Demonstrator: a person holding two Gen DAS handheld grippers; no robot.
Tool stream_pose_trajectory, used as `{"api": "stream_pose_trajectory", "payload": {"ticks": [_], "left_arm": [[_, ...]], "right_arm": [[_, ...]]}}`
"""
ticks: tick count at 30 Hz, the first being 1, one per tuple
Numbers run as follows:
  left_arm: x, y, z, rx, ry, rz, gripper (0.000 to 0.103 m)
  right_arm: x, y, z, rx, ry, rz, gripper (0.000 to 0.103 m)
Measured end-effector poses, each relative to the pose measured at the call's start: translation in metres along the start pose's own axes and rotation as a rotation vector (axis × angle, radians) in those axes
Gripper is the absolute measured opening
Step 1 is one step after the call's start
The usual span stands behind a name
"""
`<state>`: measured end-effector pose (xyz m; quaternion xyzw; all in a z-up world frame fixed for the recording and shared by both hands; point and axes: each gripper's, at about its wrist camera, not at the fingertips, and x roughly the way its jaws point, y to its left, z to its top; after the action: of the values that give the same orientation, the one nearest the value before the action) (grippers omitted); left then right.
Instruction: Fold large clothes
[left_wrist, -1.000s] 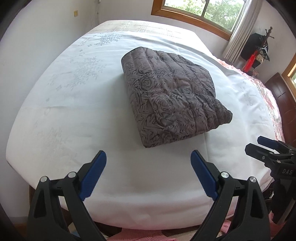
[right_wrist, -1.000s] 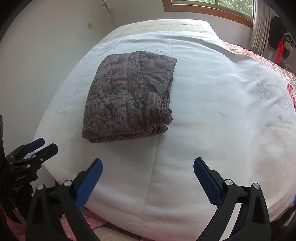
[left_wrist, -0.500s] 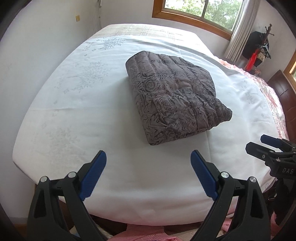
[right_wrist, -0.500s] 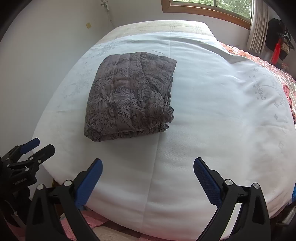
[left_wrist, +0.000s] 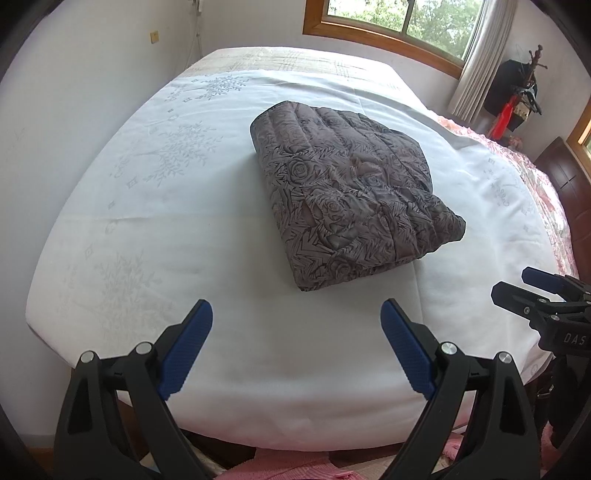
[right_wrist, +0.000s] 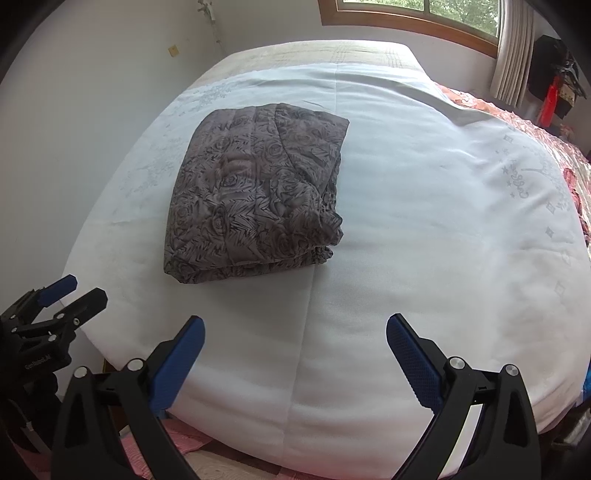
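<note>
A folded grey-brown quilted jacket with a rose pattern lies as a neat rectangular bundle on the white bed cover, toward the window end of the bed. The left gripper and right gripper hang over the bed's near edge, well apart from the jacket, both spread wide and holding nothing.

1. A bed fills both views, covered by a white sheet with a faint grey tree print;
2. A pink floral cover lies along its right side;
3. A wood-framed window sits in the far wall; a pale curtain hangs at its right end;
4. A dark coat stand occupies the right corner.
</note>
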<state>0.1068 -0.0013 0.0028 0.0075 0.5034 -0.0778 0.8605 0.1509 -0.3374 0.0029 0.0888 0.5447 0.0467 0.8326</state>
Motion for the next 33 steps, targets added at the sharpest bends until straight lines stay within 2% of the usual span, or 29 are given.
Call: {"api": "stream_pose_trajectory", "payload": {"ticks": [33], "left_arm": [[0.0008,0.0038,0.0,0.021,0.007,0.002,0.092]], "right_arm": [[-0.0034,0.0021,-0.0048,-0.008,-0.011,0.003,0.099]]}}
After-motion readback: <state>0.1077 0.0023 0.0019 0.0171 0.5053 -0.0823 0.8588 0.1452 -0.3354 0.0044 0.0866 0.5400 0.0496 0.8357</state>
